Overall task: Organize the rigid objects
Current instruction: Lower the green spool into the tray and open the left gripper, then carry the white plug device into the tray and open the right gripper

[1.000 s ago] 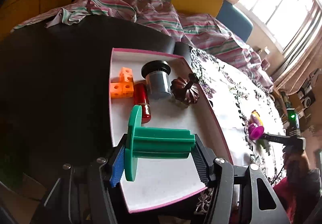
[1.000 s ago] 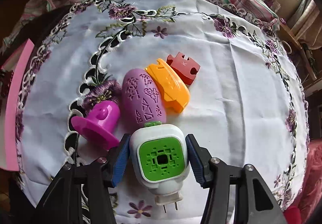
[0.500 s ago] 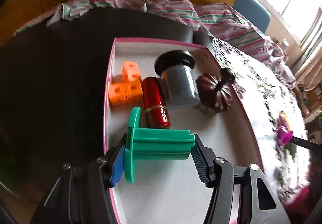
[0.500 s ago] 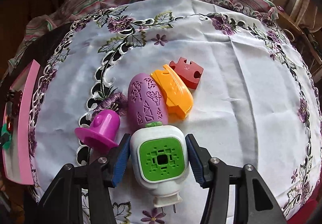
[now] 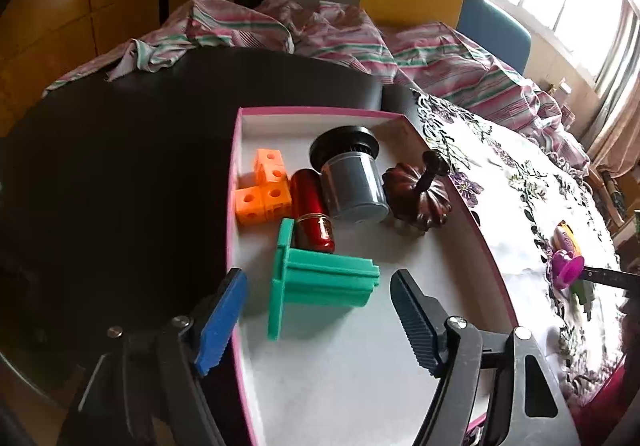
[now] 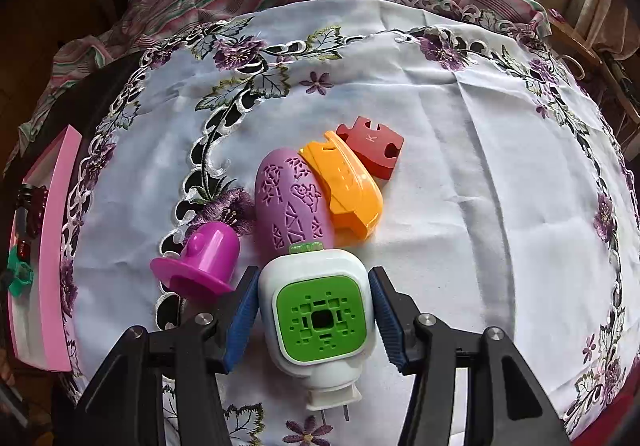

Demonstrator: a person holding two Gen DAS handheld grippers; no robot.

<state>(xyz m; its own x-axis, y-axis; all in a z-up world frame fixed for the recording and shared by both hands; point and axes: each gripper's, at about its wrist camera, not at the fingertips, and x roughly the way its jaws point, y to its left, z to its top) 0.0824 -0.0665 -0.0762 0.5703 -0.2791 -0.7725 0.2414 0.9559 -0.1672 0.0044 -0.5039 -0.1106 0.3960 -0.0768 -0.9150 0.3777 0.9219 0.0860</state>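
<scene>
In the left wrist view my left gripper point(image 5: 316, 316) is open over the pink-rimmed tray point(image 5: 236, 173). A green flanged piece point(image 5: 320, 278) lies on the tray floor between the jaws, free of them. Orange cubes point(image 5: 262, 187), a red cylinder point(image 5: 312, 215), a grey jar with black lid point(image 5: 352, 173) and a brown pumpkin point(image 5: 418, 193) lie farther back in the tray. In the right wrist view my right gripper point(image 6: 314, 312) is shut on a white and green plug-in device point(image 6: 320, 312), just above the cloth.
On the flowered tablecloth point(image 6: 460, 93) lie a magenta bell-shaped piece point(image 6: 200, 266), a purple oval shell point(image 6: 290, 201), an orange shell point(image 6: 344, 185) and a red puzzle piece point(image 6: 372, 145). The tray's pink edge point(image 6: 52, 246) shows at left. Striped fabric point(image 5: 320, 29) lies behind.
My left gripper opened and let go of the green piece, which now rests in the tray beside the red cylinder. My right gripper, with the plug-in device in it, has risen slightly.
</scene>
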